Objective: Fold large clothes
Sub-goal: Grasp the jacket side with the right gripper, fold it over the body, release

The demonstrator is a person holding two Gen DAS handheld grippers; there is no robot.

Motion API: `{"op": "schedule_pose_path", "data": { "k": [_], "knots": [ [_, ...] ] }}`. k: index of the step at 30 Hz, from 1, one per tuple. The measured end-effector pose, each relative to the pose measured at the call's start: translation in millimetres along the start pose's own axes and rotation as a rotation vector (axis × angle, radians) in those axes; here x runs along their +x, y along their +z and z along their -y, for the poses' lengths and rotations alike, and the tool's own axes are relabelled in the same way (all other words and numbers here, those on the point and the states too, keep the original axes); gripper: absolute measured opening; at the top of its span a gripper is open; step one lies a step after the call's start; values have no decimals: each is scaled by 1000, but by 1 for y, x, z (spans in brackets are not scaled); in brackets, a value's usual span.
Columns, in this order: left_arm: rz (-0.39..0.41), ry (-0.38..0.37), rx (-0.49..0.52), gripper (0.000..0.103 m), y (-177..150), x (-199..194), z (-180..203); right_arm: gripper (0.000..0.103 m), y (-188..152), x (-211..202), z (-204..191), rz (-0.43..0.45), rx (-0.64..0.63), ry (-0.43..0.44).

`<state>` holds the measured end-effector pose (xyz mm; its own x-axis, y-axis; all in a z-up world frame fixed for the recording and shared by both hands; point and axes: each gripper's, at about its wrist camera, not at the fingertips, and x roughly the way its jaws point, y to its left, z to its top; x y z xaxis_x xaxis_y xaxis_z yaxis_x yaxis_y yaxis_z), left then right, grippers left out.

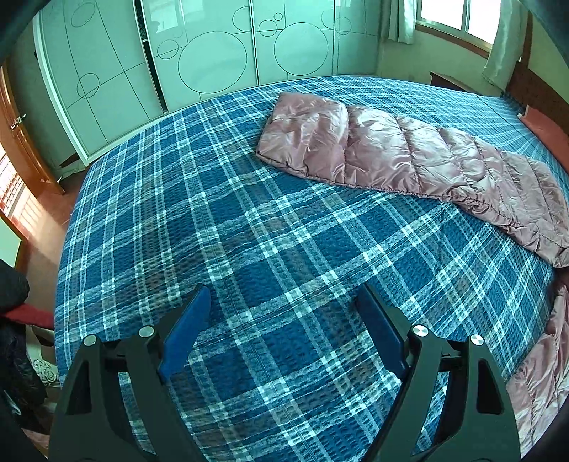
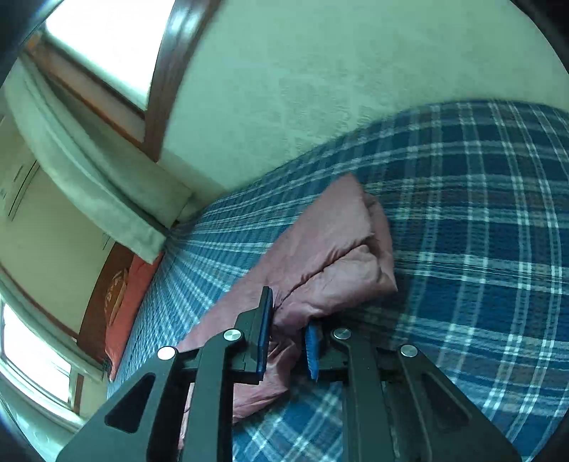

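Observation:
A pink quilted down jacket (image 1: 402,156) lies folded lengthwise in a long strip across the far right of the blue plaid bed (image 1: 249,248). My left gripper (image 1: 284,302) is open and empty, hovering over bare bedspread well short of the jacket. In the right wrist view my right gripper (image 2: 290,316) is shut on a bunched edge of the jacket (image 2: 330,245), with pink fabric pinched between its blue pads (image 2: 265,334). The rest of the jacket stretches away over the bed (image 2: 480,231).
A white sliding wardrobe (image 1: 199,53) stands beyond the bed. A window with curtains (image 1: 458,21) is at the far right, above a red pillow (image 1: 544,124) and headboard. A wooden door (image 1: 21,142) and dark clothes (image 1: 14,320) are at the left.

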<state>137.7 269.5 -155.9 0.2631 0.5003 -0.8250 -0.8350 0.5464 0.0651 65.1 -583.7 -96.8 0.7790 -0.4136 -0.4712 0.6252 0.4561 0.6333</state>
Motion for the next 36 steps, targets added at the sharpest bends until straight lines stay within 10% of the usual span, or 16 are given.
{"op": "schedule_pose_path", "data": {
  "k": [20, 36],
  "knots": [
    [29, -21, 20, 88, -2, 6, 0, 17, -278, 34, -343, -408, -759, 413],
    [39, -25, 18, 91, -2, 9, 0, 17, -445, 31, -393, -708, -975, 470]
  ]
}}
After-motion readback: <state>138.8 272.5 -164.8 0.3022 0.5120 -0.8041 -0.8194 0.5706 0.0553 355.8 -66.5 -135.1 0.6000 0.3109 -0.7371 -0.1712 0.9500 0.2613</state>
